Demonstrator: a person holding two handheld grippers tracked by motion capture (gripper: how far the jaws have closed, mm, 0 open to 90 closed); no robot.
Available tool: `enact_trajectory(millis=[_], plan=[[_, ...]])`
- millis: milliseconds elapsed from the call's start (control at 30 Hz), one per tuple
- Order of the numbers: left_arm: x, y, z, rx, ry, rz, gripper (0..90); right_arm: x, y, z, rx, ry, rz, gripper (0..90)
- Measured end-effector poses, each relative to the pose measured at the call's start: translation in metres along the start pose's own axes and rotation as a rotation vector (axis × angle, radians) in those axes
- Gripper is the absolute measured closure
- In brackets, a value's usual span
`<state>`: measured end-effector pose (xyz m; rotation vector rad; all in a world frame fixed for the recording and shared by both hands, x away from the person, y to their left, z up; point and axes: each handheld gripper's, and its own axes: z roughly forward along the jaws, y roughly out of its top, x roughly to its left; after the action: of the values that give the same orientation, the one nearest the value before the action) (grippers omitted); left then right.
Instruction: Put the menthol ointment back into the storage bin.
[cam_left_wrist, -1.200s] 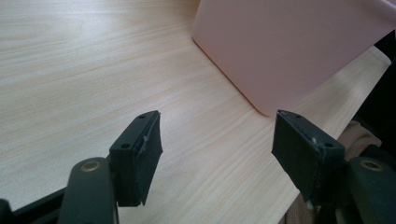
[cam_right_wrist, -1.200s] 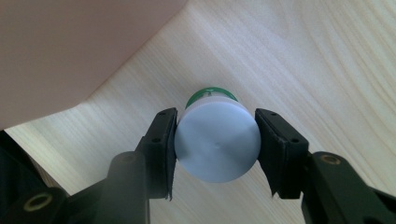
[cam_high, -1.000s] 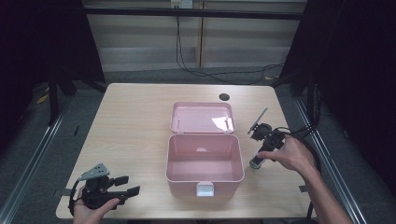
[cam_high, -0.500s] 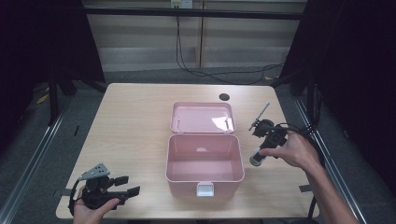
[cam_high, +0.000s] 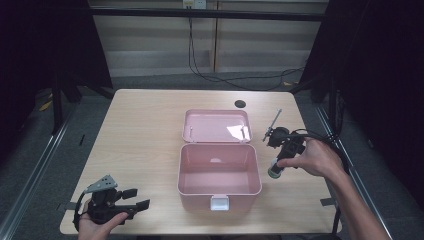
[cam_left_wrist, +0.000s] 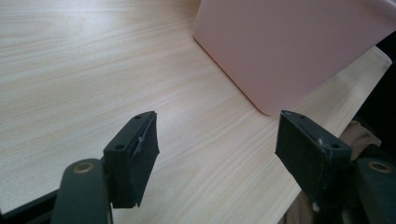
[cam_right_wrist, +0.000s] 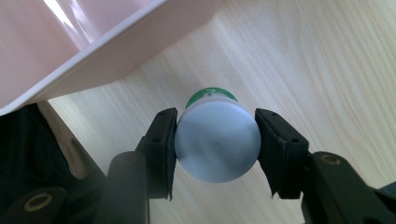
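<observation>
A pink box (cam_high: 220, 196) stands open mid-table, its lid (cam_high: 216, 126) folded back and its inside bare. To its right my right gripper (cam_high: 276, 167) is shut on a small bottle (cam_high: 275, 172) with a white cap and a green band, held just off the table. In the right gripper view both pads squeeze the bottle's white cap (cam_right_wrist: 217, 140), with the box rim (cam_right_wrist: 116, 46) at the upper left. At the front left corner my left gripper (cam_high: 137, 199) rests low. Its jaws have just been opening and stand open (cam_left_wrist: 217, 144) with nothing between them, facing the box wall (cam_left_wrist: 289, 42).
A round black cable hole (cam_high: 240, 104) sits near the table's far edge. The right gripper's cable (cam_high: 320, 140) loops over the right side. A white latch (cam_high: 220, 202) hangs on the box front. Bare wood (cam_high: 135, 145) lies left of the box.
The right gripper has risen a little with the bottle beside the box. The left hand has stayed in place, its jaws slightly wider.
</observation>
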<state>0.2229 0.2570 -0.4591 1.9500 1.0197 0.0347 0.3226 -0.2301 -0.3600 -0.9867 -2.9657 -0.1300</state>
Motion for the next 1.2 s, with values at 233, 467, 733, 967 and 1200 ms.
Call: enact_trajectory(millis=[233, 467, 733, 967, 1200], plan=[[0.001, 0.0, 0.001, 0.008, -0.004, -0.008, 27.8, 0.005, 0.003, -0.017, -0.023, -0.024, -0.019, 51.2], [0.002, 0.0, 0.001, 0.007, -0.013, -0.014, 24.4, 0.01, 0.005, -0.028, -0.039, -0.037, -0.039, 51.2], [0.002, 0.0, -0.002, -0.034, -0.052, 0.001, 16.0, 0.014, 0.011, -0.043, -0.074, -0.042, -0.058, 51.2], [0.002, -0.001, -0.004, -0.043, -0.079, 0.026, 16.0, 0.019, 0.016, -0.056, -0.099, -0.048, -0.083, 51.2], [0.0, -0.001, -0.002, -0.025, -0.055, 0.048, 16.2, 0.026, 0.025, -0.064, -0.109, -0.055, -0.112, 51.2]])
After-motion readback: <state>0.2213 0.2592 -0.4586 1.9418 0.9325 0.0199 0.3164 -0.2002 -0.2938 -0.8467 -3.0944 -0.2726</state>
